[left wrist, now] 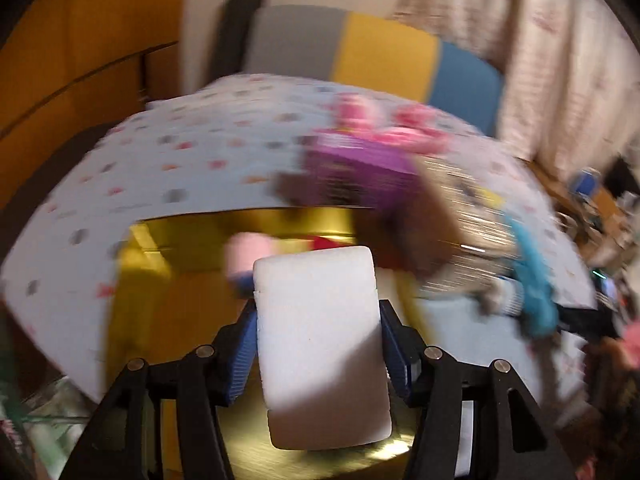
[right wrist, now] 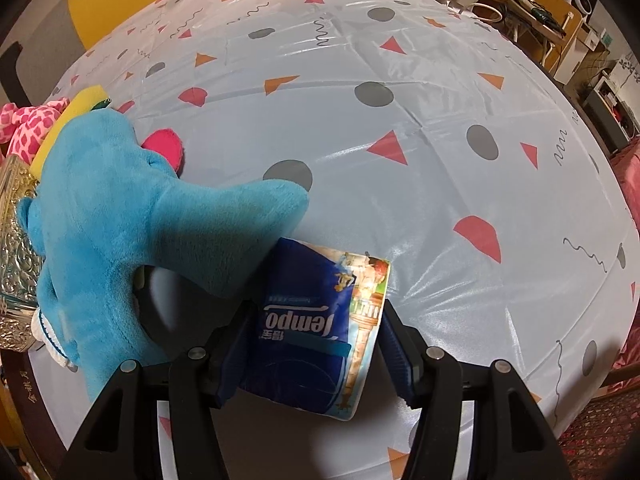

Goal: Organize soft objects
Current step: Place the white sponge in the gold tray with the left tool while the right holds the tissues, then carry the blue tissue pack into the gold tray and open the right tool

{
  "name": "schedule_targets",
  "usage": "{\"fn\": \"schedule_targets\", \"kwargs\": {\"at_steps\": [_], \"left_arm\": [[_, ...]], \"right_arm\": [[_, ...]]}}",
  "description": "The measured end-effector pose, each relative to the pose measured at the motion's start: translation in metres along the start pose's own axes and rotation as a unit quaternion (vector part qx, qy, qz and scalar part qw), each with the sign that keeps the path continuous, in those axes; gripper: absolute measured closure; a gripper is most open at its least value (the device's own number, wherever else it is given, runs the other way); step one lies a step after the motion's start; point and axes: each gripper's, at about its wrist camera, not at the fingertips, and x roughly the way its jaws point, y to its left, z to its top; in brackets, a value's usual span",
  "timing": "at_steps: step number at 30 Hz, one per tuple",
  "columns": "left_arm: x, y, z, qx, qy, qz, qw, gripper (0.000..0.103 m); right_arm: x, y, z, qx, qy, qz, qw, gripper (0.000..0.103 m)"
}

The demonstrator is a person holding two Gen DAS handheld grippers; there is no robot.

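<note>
My left gripper (left wrist: 318,344) is shut on a white foam block (left wrist: 320,344) and holds it above an open gold box (left wrist: 168,240) that has a pink soft item (left wrist: 244,252) inside. My right gripper (right wrist: 316,348) is shut on a blue Tempo tissue pack (right wrist: 316,328) just above the patterned table cover (right wrist: 400,140). A blue plush toy (right wrist: 120,208) lies right beside the pack on its left, also blurred in the left wrist view (left wrist: 532,280). A pink spotted plush (right wrist: 24,128) and a yellow sponge (right wrist: 76,116) lie behind it.
A purple box (left wrist: 352,168) and pink plush (left wrist: 384,128) sit on the table beyond the gold box. An embossed gold lid (right wrist: 16,248) lies at the left edge. A yellow and blue chair (left wrist: 384,56) stands behind the table. A cluttered desk (right wrist: 532,4) is at far right.
</note>
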Motion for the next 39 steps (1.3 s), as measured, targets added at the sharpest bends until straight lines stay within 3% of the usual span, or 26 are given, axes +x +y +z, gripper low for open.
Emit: {"fn": "schedule_targets", "kwargs": {"at_steps": [5, 10, 11, 14, 17, 25, 39], "left_arm": [[0.041, 0.055, 0.013, -0.032, 0.028, 0.048, 0.9980, 0.046], [0.080, 0.074, 0.023, -0.051, 0.046, 0.069, 0.9953, 0.043], [0.086, 0.076, 0.025, -0.048, 0.047, 0.067, 0.9955, 0.041], [0.093, 0.082, 0.032, -0.061, 0.052, 0.058, 0.9951, 0.023], [0.087, 0.082, 0.031, -0.070, 0.041, 0.057, 0.9951, 0.020], [0.029, 0.045, -0.005, -0.068, -0.023, 0.055, 0.9959, 0.019], [-0.001, -0.022, -0.049, -0.023, -0.036, 0.061, 0.9972, 0.011]], "right_arm": [[0.002, 0.005, -0.003, -0.010, -0.004, -0.008, 1.000, 0.040], [0.001, 0.012, -0.009, -0.021, -0.010, -0.017, 1.000, 0.040], [0.001, 0.013, -0.010, -0.023, -0.011, -0.018, 1.000, 0.040], [0.002, 0.019, -0.015, -0.027, -0.013, -0.021, 0.999, 0.040], [0.000, 0.020, -0.016, -0.032, -0.015, -0.024, 0.999, 0.040], [-0.005, 0.025, -0.019, -0.039, -0.017, -0.028, 0.999, 0.042], [-0.014, 0.019, -0.016, -0.027, -0.019, -0.021, 0.999, 0.046]]}}
